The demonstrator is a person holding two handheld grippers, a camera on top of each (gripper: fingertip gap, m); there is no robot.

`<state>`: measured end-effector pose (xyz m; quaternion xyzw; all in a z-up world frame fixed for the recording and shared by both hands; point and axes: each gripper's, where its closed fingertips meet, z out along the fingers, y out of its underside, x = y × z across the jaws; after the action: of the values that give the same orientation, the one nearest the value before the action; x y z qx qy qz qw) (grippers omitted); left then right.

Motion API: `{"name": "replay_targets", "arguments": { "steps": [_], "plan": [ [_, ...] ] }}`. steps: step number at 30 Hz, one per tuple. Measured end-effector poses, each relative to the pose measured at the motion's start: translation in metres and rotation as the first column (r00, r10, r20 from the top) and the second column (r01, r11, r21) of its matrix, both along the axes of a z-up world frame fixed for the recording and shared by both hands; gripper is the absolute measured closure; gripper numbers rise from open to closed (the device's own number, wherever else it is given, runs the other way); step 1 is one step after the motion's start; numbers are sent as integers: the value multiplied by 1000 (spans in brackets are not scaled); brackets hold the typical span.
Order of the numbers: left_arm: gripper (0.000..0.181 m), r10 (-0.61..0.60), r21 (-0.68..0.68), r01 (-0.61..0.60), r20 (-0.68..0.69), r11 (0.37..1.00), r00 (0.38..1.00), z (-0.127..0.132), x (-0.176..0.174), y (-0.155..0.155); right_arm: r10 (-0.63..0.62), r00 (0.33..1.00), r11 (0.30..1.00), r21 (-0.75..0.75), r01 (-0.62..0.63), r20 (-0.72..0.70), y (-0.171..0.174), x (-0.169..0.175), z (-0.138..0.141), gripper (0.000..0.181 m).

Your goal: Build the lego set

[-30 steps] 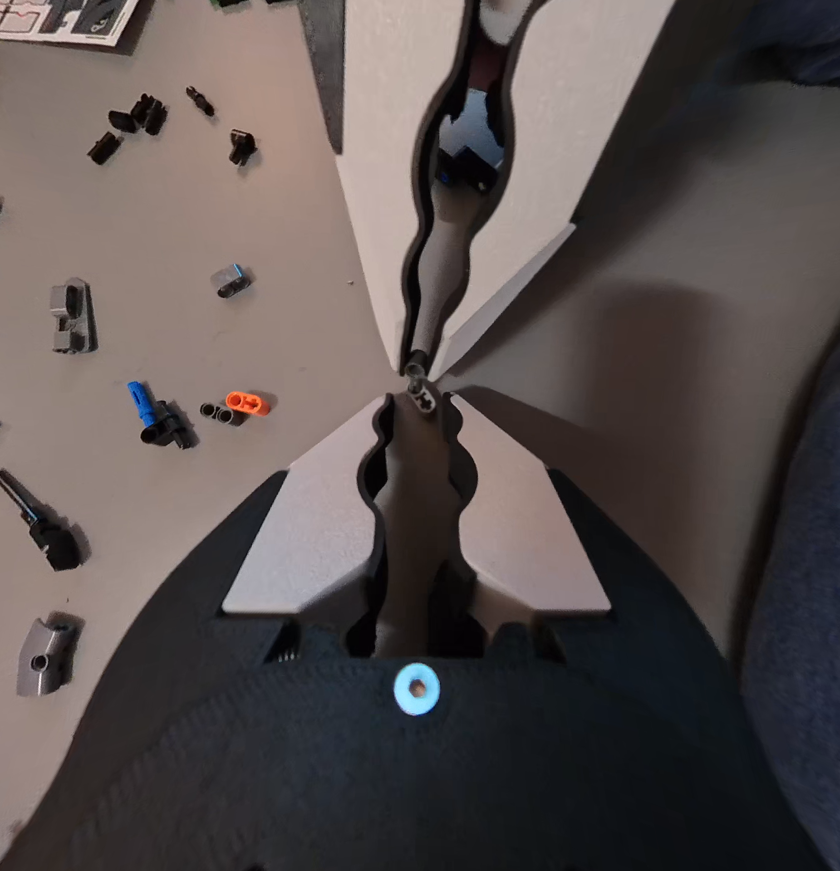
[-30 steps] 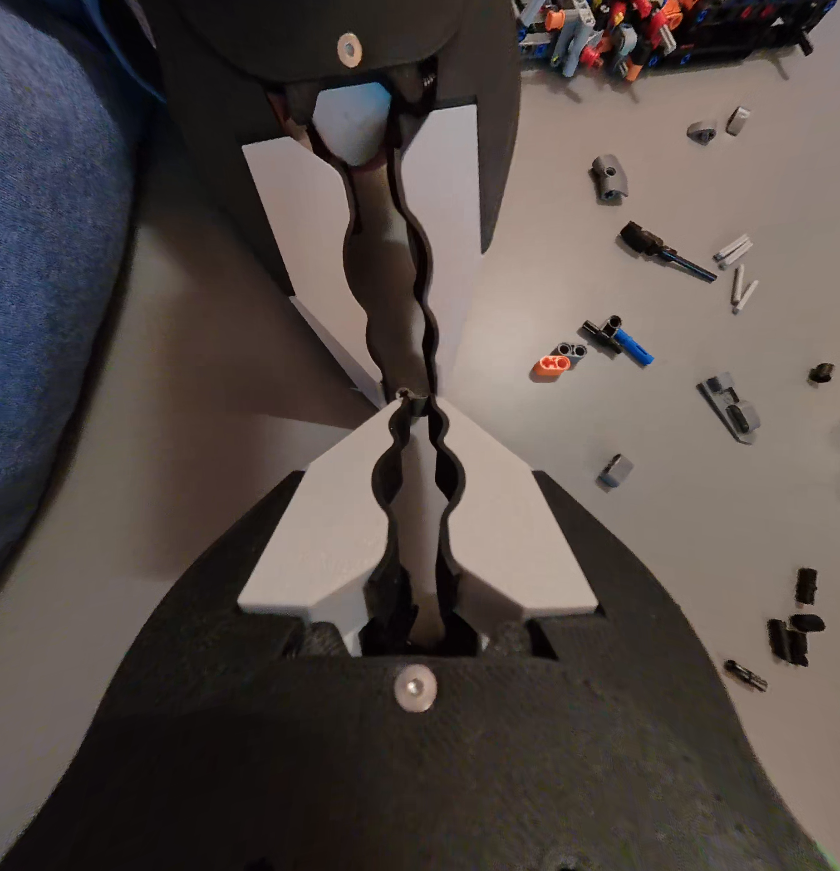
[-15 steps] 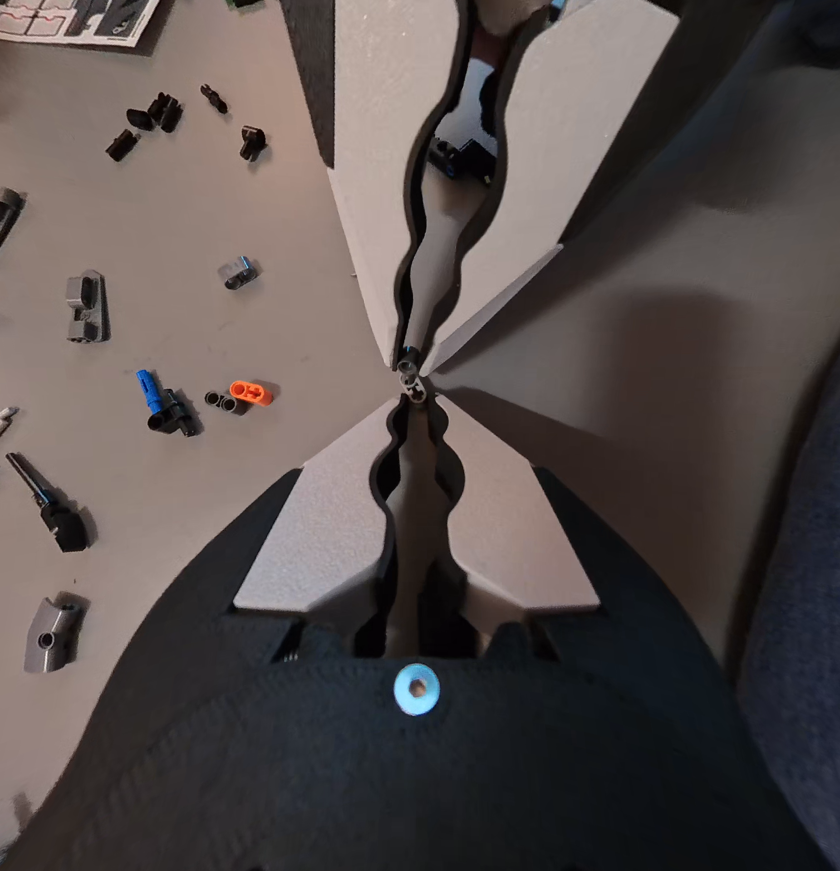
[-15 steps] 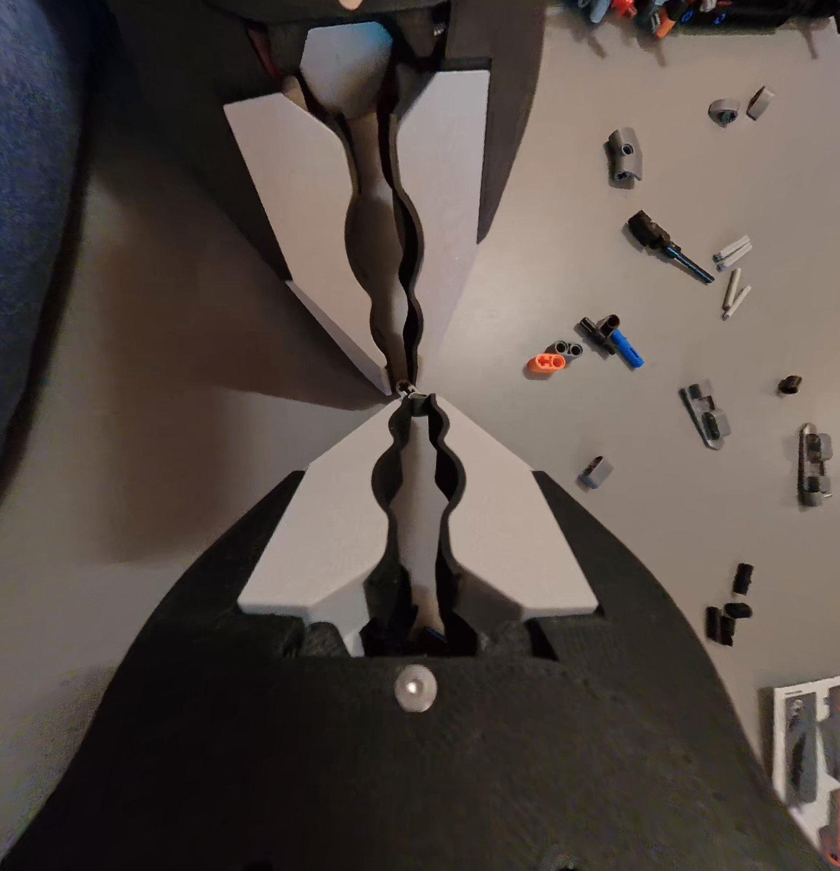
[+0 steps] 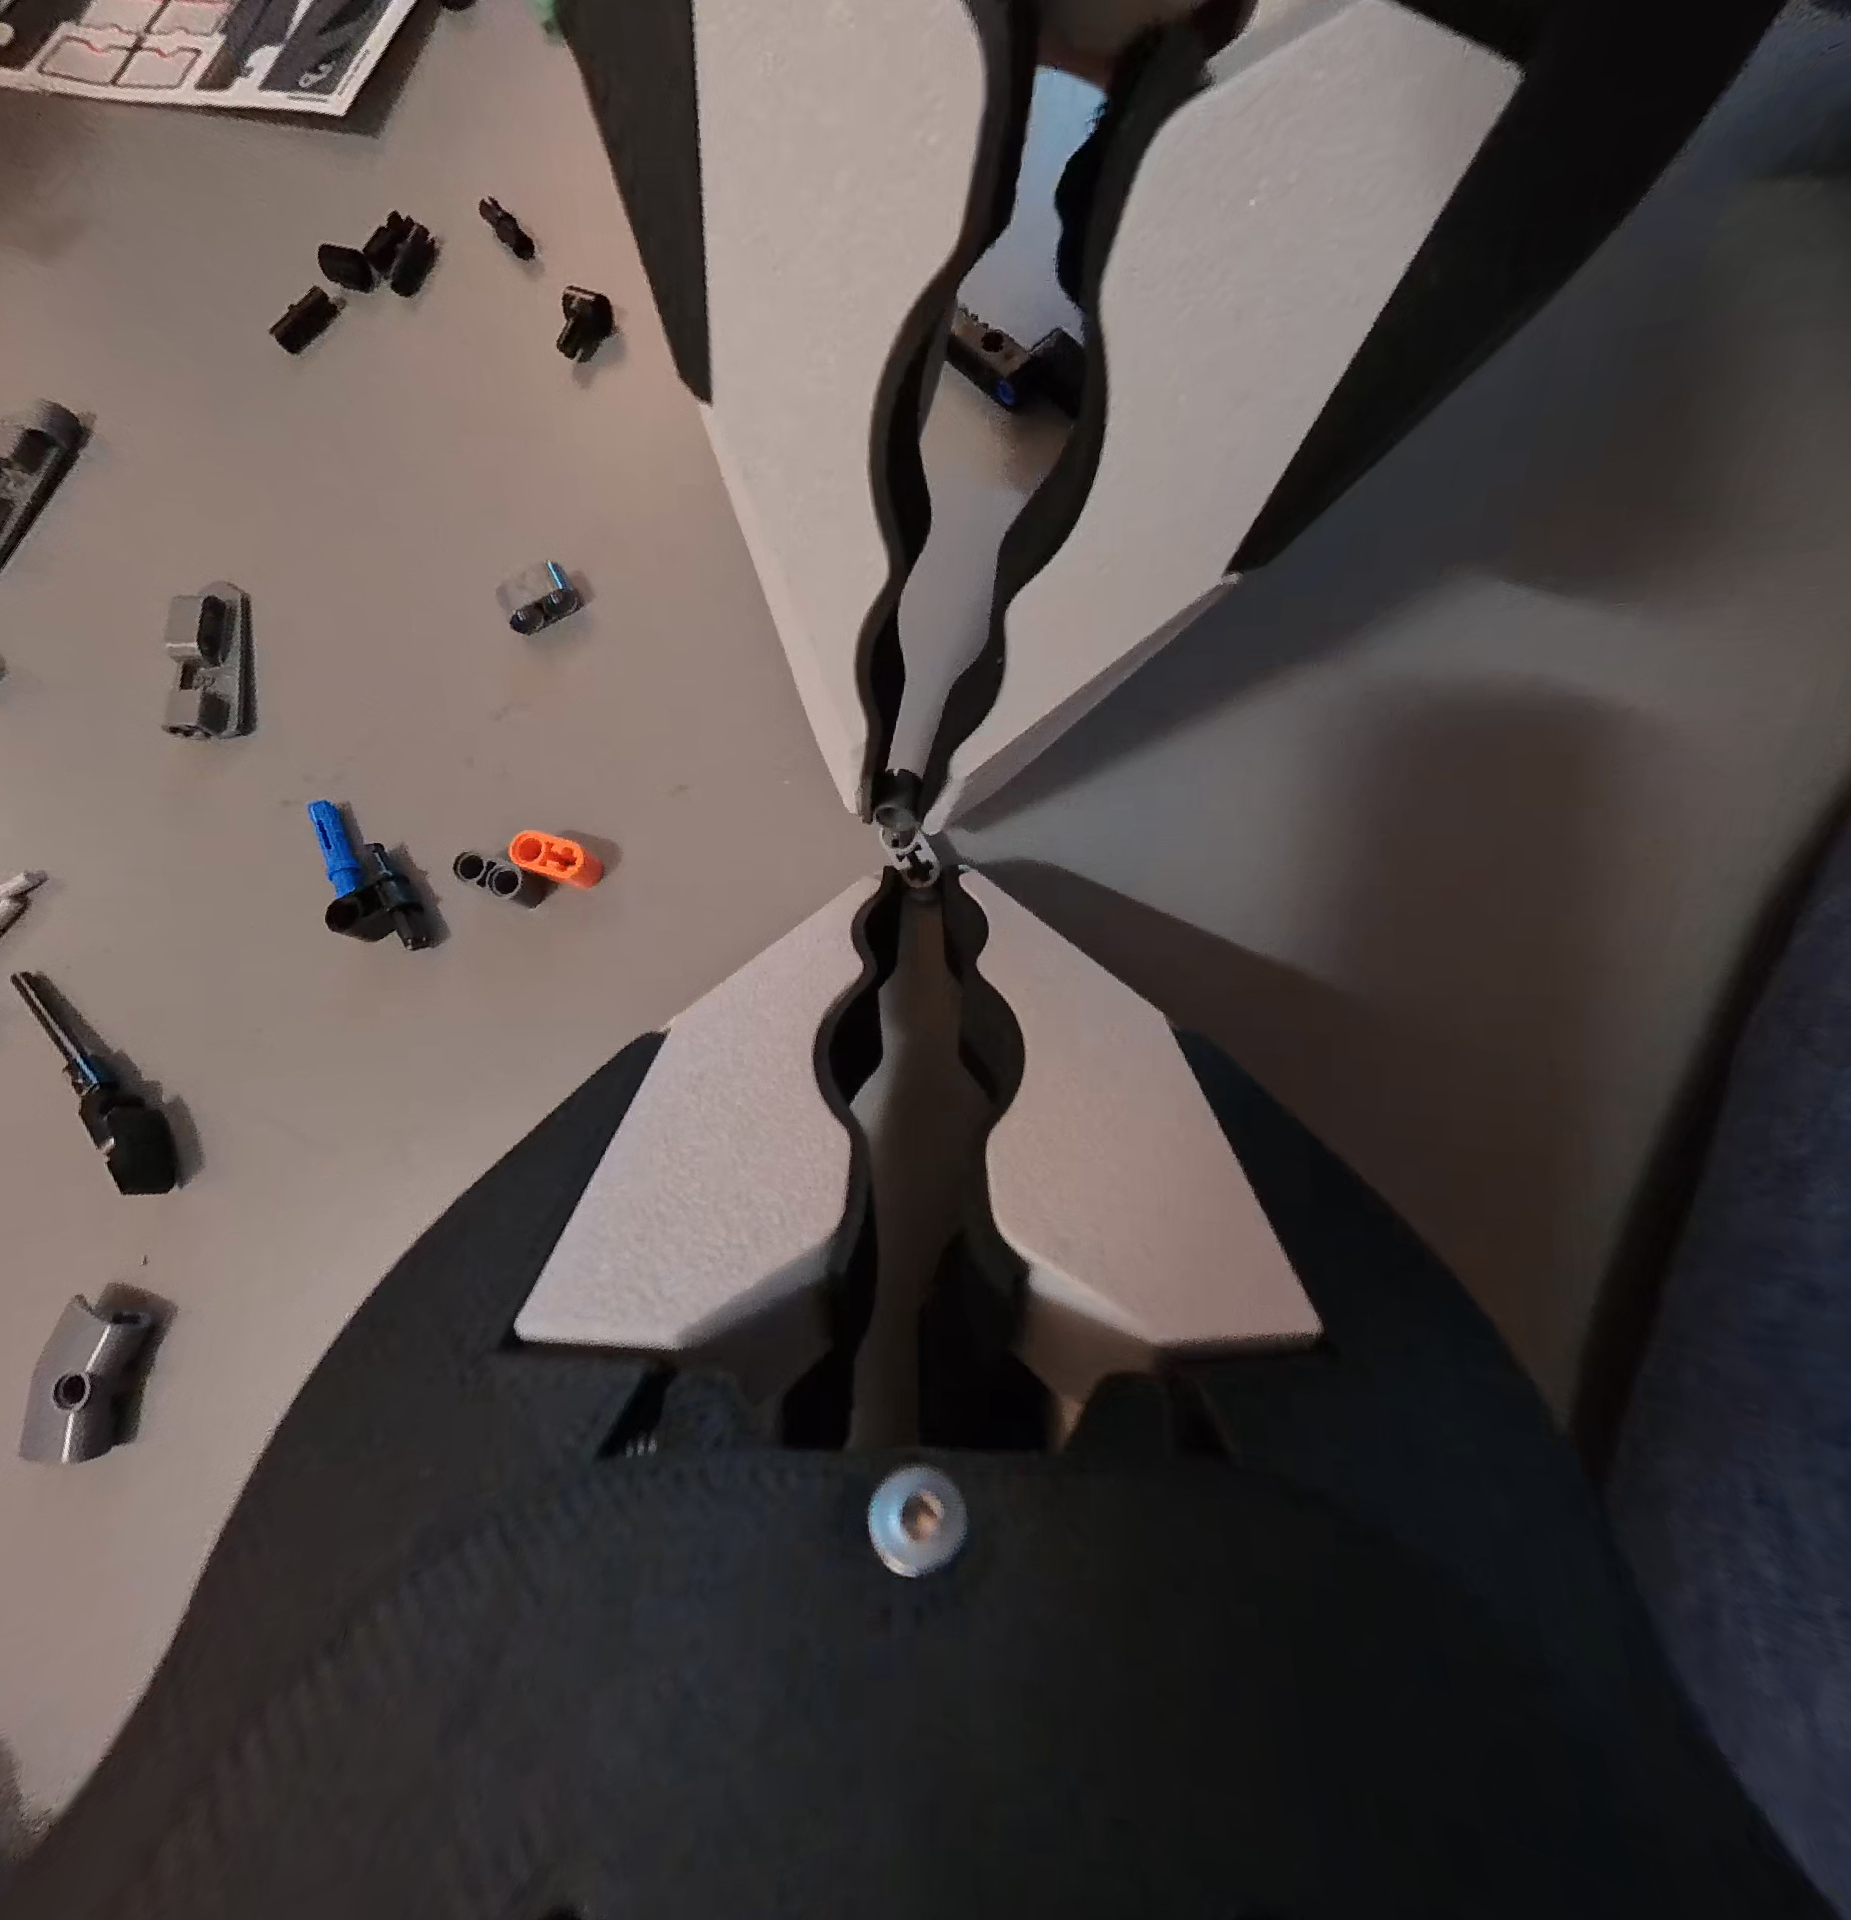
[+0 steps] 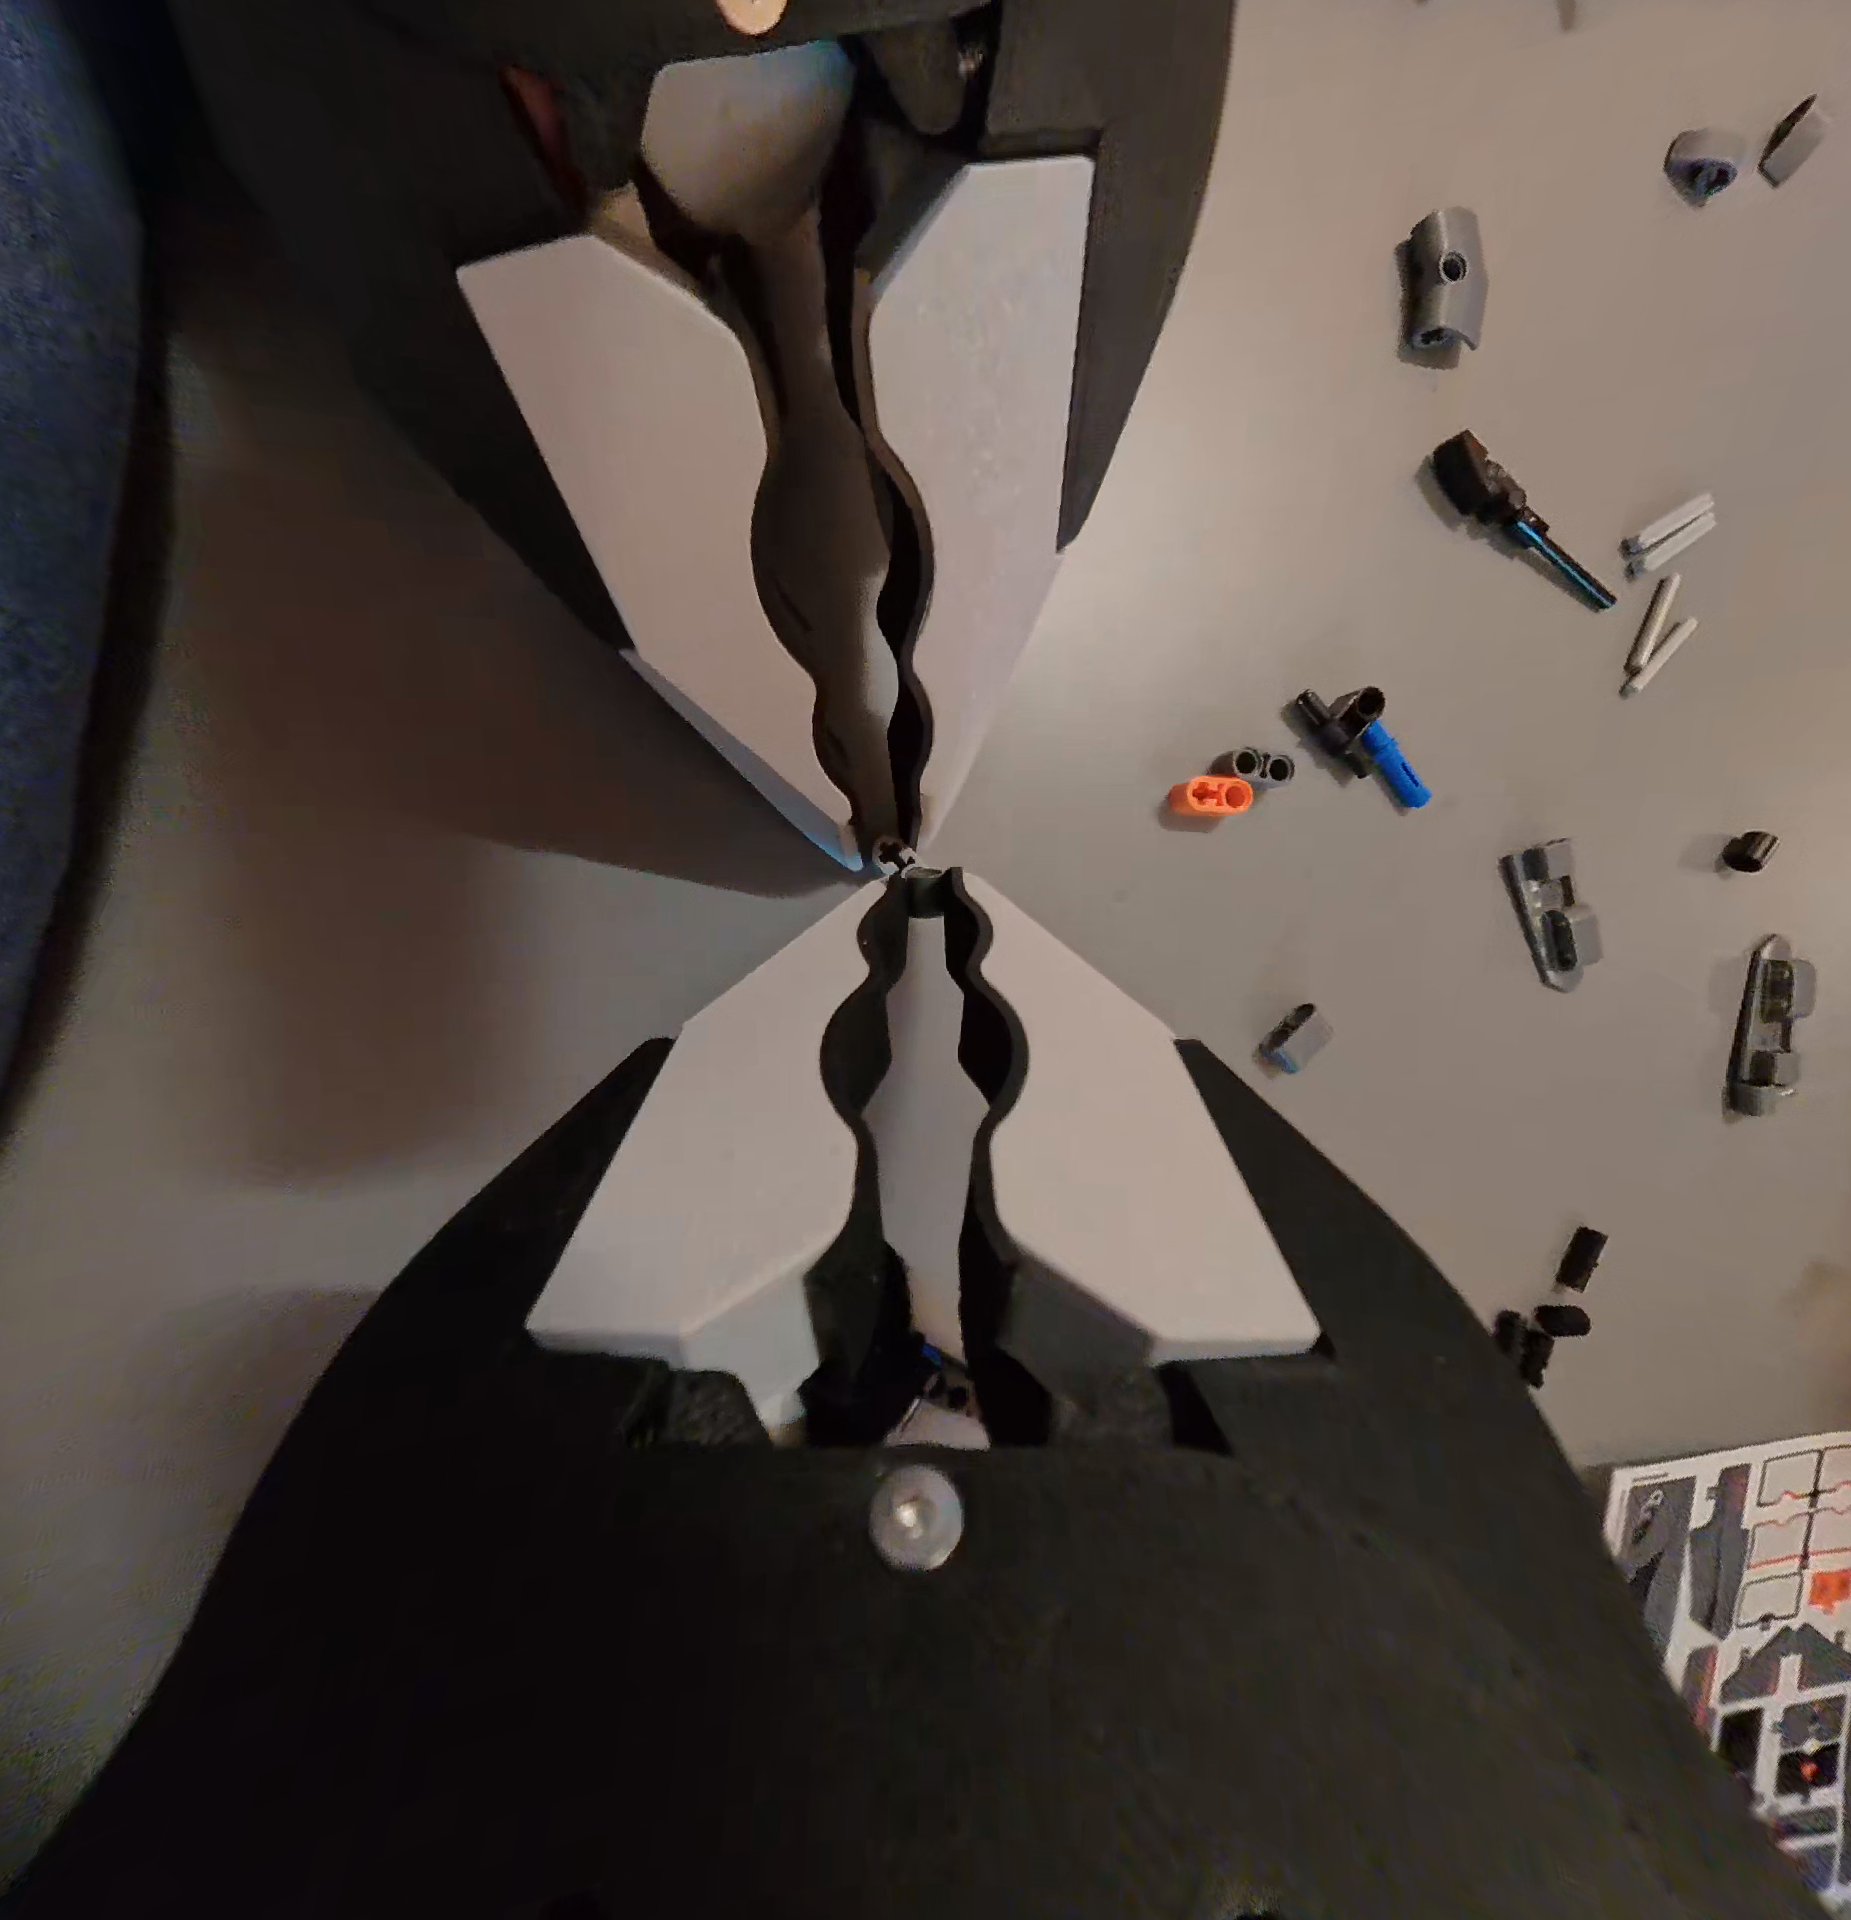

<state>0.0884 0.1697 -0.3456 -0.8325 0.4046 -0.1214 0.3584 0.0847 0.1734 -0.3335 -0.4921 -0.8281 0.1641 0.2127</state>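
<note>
Lego pieces meet tip to tip above the bare tabletop [image 5: 1472,790], one pinched in each claw. From the left wrist view, the left claw [image 5: 919,878] is clamped on a small grey connector [image 5: 916,858], and the right claw [image 5: 905,800] comes down from the far side, clamped on a short black pin [image 5: 897,802]. A second ago a sliver of gap showed between the two parts; now they touch, so I would judge the pin is being pressed into the connector's hole. Loose parts, an orange connector [image 5: 552,858] among them, lie towards the left edge.

From the right wrist view, the right claw [image 6: 916,899] grips the black pin [image 6: 921,891], with the left claw [image 6: 890,844] opposite and the grey connector [image 6: 893,852] touching it. Whether the pin is fully seated I cannot tell. An instruction sheet [image 6: 1762,1621] shows at the near right corner.
</note>
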Motion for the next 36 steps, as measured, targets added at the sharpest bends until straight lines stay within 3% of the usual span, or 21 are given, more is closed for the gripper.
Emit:
{"name": "replay_targets", "arguments": {
  "steps": [15, 26, 36],
  "plan": [
    [175, -14, 5, 14, 29, 1000, 999, 0, 0, -1, 59, 988, 998, -3, -59, 144, -2, -2, -1, 178],
    [176, -20, 14, 19, 18, 1000, 1000, 0, 0, -1, 4, 995, 997, -76, 3, 102, -3, -4, -1, 178],
    [176, -23, 3, 23, 30, 1000, 999, 0, 0, -1, 22, 997, 972, -233, -3, 79, -3, -3, 0, 178]
  ]
}}
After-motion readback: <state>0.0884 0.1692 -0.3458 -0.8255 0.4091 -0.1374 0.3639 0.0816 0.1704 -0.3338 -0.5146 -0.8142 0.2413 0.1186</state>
